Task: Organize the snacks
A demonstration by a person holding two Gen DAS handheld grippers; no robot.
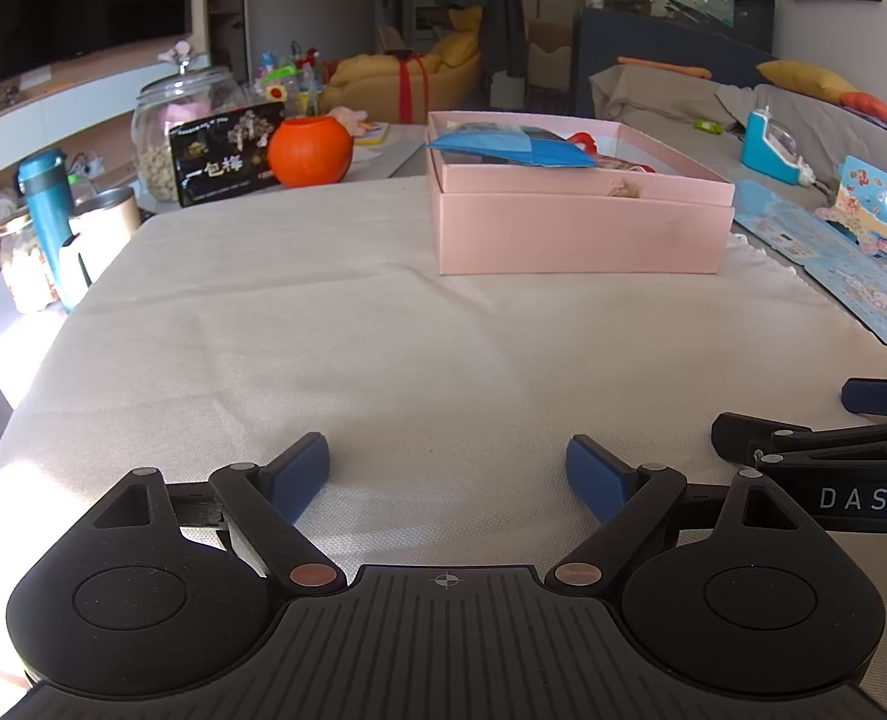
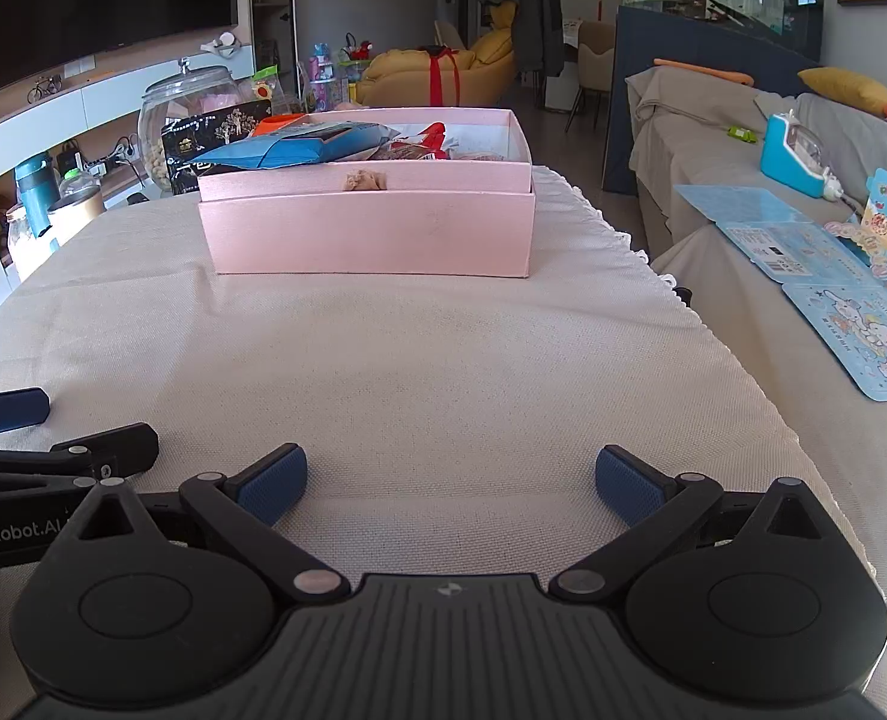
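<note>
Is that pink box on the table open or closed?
Open. The pink box has no lid on top, and snack packets, including a blue packet, show above its rim.

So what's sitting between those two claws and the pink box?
Nothing: in both wrist views only bare tablecloth separates the pink box from the claws.

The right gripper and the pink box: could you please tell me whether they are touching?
Apart. In the right wrist view, the right gripper stands open over bare tablecloth, with a wide stretch of cloth between its fingertips and the pink box.
</note>
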